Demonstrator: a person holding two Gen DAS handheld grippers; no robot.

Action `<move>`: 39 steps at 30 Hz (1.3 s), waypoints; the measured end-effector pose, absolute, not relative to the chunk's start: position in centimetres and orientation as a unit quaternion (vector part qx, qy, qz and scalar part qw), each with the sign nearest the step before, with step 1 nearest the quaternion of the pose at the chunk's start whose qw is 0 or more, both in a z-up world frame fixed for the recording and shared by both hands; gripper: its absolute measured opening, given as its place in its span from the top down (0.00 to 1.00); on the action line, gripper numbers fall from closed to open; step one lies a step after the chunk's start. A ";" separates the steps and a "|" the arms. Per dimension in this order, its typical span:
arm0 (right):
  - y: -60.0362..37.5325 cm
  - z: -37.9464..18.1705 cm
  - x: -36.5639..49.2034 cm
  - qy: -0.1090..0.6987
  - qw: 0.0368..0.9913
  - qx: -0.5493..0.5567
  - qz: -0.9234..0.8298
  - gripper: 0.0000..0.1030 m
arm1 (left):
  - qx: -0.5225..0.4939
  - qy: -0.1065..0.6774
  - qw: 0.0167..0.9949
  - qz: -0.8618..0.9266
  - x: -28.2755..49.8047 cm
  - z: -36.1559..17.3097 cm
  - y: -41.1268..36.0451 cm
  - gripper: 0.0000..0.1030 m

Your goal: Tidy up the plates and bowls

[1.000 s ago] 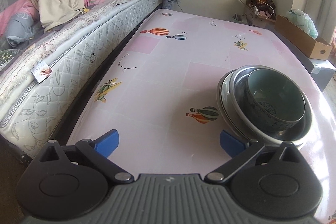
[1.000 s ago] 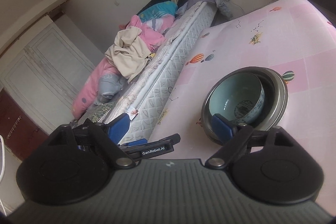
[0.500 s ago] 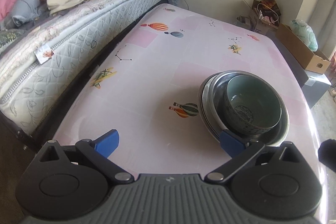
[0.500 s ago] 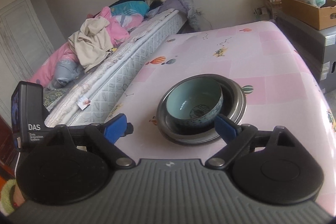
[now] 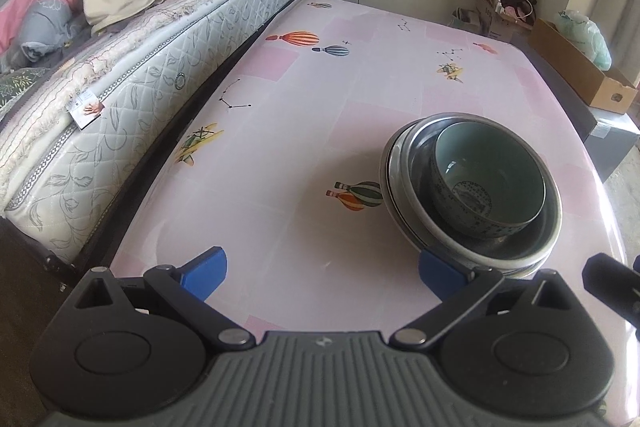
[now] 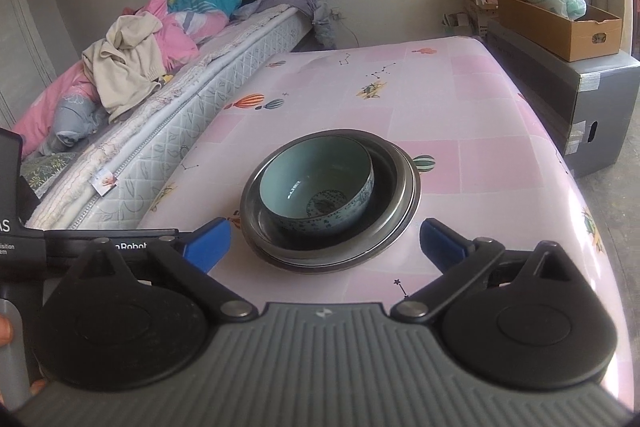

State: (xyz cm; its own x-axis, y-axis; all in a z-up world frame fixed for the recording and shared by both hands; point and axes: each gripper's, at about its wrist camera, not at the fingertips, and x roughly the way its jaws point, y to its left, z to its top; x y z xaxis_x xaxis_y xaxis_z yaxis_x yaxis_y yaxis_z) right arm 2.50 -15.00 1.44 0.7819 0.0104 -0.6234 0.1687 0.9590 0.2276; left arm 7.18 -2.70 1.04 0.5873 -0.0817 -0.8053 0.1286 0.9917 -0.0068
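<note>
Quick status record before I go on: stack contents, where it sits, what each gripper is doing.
stack: blue-green ceramic bowl nested in a metal bowl, over at least one more rimmed dish, type unclear
bowl position: off-centre, toward the bed side of the metal bowl
support: pink balloon-print table
left gripper: open, empty, stack ahead on its right
right gripper: open, empty, stack ahead between its fingers, not touching
surroundings: bed along the table's left edge, cardboard box at far right
</note>
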 end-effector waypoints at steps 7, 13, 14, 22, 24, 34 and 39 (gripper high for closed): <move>-14.6 0.4 3.6 0.357 0.924 0.127 -0.058 0.02 | 0.038 0.453 0.889 -0.062 7.1 0.7 -3.1 0.00; -14.6 -0.4 4.0 0.370 0.917 0.126 -0.074 0.02 | 0.039 0.456 0.887 -0.067 7.0 0.6 -3.2 0.00; -14.7 -0.4 4.0 0.371 0.917 0.126 -0.076 0.02 | 0.040 0.458 0.886 -0.068 7.0 0.5 -3.3 0.00; -14.6 -0.8 4.0 0.383 0.911 0.124 -0.086 0.02 | 0.046 0.467 0.880 -0.080 6.8 0.0 -3.6 0.00; -14.8 -0.9 3.9 0.385 0.910 0.123 -0.088 0.02 | 0.047 0.469 0.878 -0.084 6.7 0.0 -3.7 0.00; -15.7 -1.1 3.5 0.394 0.905 0.125 -0.101 0.02 | 0.056 0.477 0.871 -0.106 6.0 -0.1 -4.5 0.00; -15.8 -1.2 3.3 0.398 0.903 0.125 -0.104 0.02 | 0.057 0.481 0.867 -0.116 5.9 -0.3 -4.7 0.00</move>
